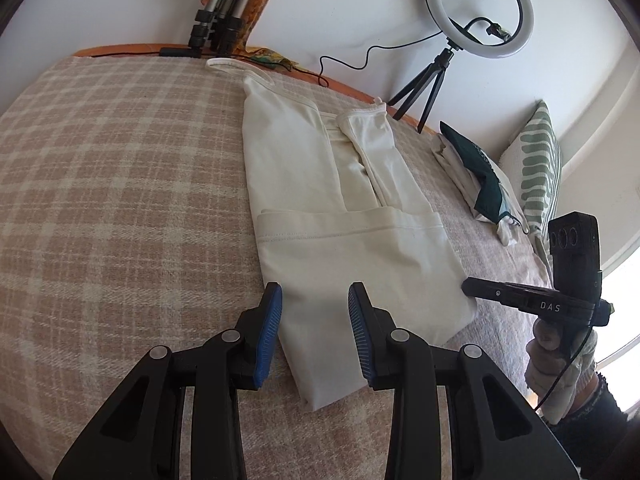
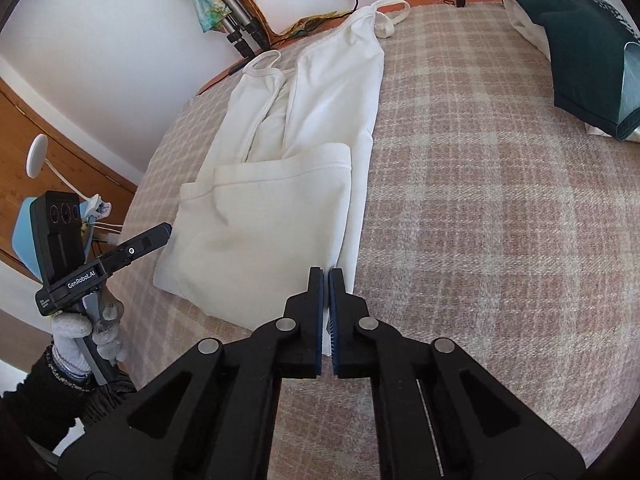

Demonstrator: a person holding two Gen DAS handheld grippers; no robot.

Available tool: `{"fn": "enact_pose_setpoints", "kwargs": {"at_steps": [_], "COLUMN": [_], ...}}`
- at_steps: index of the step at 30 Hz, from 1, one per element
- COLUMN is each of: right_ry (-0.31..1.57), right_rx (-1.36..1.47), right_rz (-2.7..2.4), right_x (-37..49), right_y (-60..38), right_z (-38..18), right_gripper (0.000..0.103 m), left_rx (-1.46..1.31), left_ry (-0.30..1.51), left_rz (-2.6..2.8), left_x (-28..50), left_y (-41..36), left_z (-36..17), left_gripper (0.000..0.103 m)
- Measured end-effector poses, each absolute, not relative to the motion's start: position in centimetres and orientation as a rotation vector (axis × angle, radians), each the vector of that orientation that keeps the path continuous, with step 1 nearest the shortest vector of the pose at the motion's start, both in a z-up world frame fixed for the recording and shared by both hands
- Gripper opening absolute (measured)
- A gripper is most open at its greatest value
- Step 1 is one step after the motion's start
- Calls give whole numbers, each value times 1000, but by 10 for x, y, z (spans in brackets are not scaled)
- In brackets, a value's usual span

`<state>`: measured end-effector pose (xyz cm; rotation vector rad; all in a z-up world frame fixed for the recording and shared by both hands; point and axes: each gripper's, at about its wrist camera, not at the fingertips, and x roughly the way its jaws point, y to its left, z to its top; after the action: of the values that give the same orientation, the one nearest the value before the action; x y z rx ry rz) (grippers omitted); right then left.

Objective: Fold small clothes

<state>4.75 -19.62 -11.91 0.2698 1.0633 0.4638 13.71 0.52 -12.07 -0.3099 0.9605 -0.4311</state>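
A white strappy top [image 1: 344,216] lies on the plaid blanket [image 1: 120,184], folded lengthwise, its hem turned up over its middle. My left gripper [image 1: 315,332] is open, its blue pads on either side of the top's near left corner, just above it. In the right wrist view the top [image 2: 276,184] lies ahead and my right gripper [image 2: 326,312] is shut on its near right edge. The right gripper also shows in the left wrist view [image 1: 472,286] at the top's right edge. The left gripper shows in the right wrist view [image 2: 160,236] at the left edge.
A ring light on a tripod [image 1: 476,12] stands at the far edge of the bed. A dark green garment on a pile [image 1: 480,172] and a striped pillow [image 1: 536,168] lie to the right. Tripod legs [image 1: 216,28] lean against the wall.
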Motion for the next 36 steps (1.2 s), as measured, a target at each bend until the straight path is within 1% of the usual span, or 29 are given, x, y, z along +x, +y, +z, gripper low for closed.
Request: {"fn": "enact_pose_setpoints", "kwargs": {"at_steps": [4, 7, 10, 13, 14, 16, 17, 18, 22, 35, 36], "right_ry": [1058, 1022, 963, 943, 943, 936, 932, 931, 950, 972, 973], "right_rx": [184, 208, 245, 258, 289, 292, 285, 290, 349, 340, 320], "right_rz": [441, 452, 425, 389, 399, 378, 359, 345, 333, 293, 291], "right_x": [43, 49, 69, 97, 109, 131, 140, 148, 177, 229, 231], "right_y": [-190, -194, -204, -207, -208, -206, -205, -204, -206, -194, -191], "right_z": [-116, -103, -87, -81, -82, -83, -84, -86, -97, -123, -123], "right_gripper": [3, 3, 7, 10, 12, 21, 30, 36, 36, 35, 23], "left_rx": [-301, -314, -297, -330, -343, -347, -344, -343, -354, -420, -417], "left_ry": [971, 931, 898, 909, 915, 919, 918, 920, 931, 919, 923], "left_rz": [-404, -405, -417, -426, -429, -422, -416, -411, -394, -321, -316], "left_x": [138, 137, 140, 149, 152, 159, 161, 164, 174, 225, 229], "left_y": [6, 5, -3, -10, -12, -14, -14, -14, -8, 15, 15], "left_z": [-123, -112, -102, -102, -103, -105, -106, -106, -111, -118, -119], "left_gripper": [33, 33, 33, 33, 33, 33, 33, 33, 33, 33, 33]}}
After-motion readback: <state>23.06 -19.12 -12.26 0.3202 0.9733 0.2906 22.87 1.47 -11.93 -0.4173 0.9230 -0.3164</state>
